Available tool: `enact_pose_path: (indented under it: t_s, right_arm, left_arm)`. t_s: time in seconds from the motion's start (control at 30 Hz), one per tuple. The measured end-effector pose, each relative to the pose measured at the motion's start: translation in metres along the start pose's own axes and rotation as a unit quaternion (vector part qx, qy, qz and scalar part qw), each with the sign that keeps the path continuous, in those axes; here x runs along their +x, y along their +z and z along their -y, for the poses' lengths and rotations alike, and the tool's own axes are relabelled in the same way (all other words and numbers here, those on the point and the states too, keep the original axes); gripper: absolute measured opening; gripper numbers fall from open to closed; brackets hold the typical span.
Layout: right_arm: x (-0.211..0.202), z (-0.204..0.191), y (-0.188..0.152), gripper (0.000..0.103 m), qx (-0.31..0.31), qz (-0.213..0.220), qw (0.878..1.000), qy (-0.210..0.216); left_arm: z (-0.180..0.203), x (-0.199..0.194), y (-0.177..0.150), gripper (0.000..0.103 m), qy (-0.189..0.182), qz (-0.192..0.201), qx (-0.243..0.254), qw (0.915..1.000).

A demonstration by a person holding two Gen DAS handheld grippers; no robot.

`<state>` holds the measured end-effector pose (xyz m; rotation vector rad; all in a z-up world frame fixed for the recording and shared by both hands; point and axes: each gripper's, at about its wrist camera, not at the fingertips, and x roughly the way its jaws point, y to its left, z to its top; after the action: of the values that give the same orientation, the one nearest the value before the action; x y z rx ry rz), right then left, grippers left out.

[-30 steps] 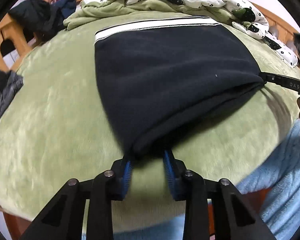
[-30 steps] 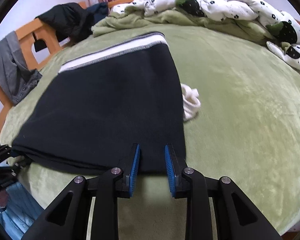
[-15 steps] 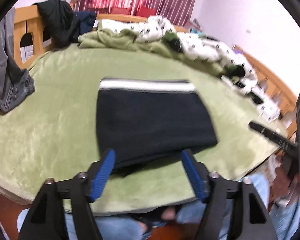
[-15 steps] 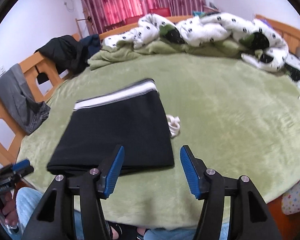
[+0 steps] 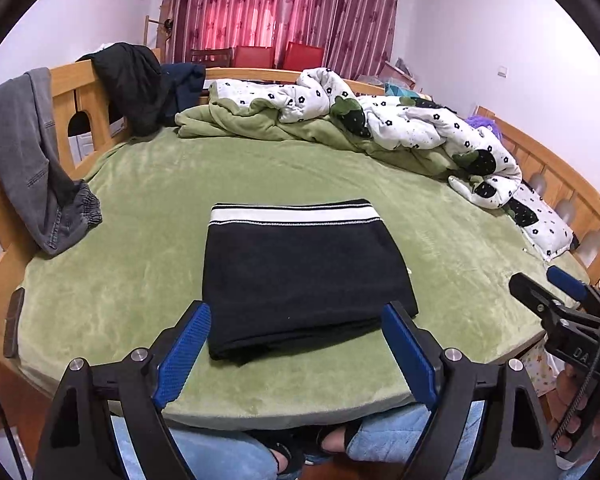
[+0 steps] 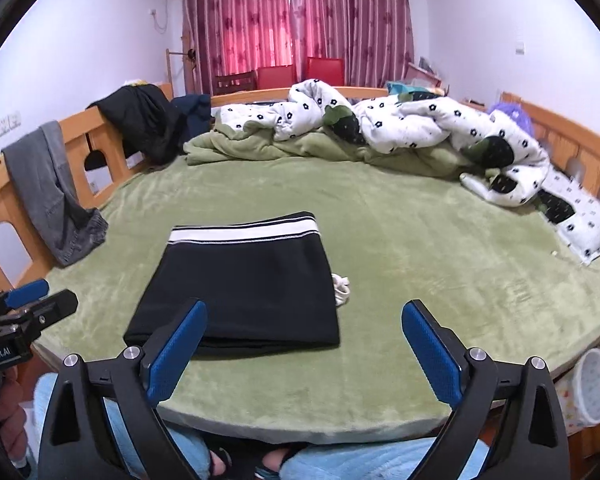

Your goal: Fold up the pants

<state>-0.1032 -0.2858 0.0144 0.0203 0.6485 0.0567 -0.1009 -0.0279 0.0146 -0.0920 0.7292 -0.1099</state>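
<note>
The black fleece pants with a white-striped waistband (image 5: 300, 272) lie folded into a compact rectangle near the bed's (image 5: 140, 208) front edge, waistband away from me. My left tool (image 5: 296, 344) and right tool (image 6: 304, 344) are both released, empty, short of the fold. The left sits squarer to it.

Black gripper (image 5: 296, 350), blue pads (image 5: 184, 354)

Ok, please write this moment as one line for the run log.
pants: folded, flat on bed | left hand-held gripper: open, holds nothing | right hand-held gripper: open, holds nothing | white cord: beside pants
</note>
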Motion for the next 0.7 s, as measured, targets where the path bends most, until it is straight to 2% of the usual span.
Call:
enact_pose_path:
  t_s: [0.7]
  right_arm:
    - [-0.012, 0.001, -0.002, 0.097, 0.007, -0.001, 1.000, -0.010]
  left_arm:
    - [0.006, -0.009, -0.001, 0.086, 0.018, 0.011, -0.001, 0.9998]
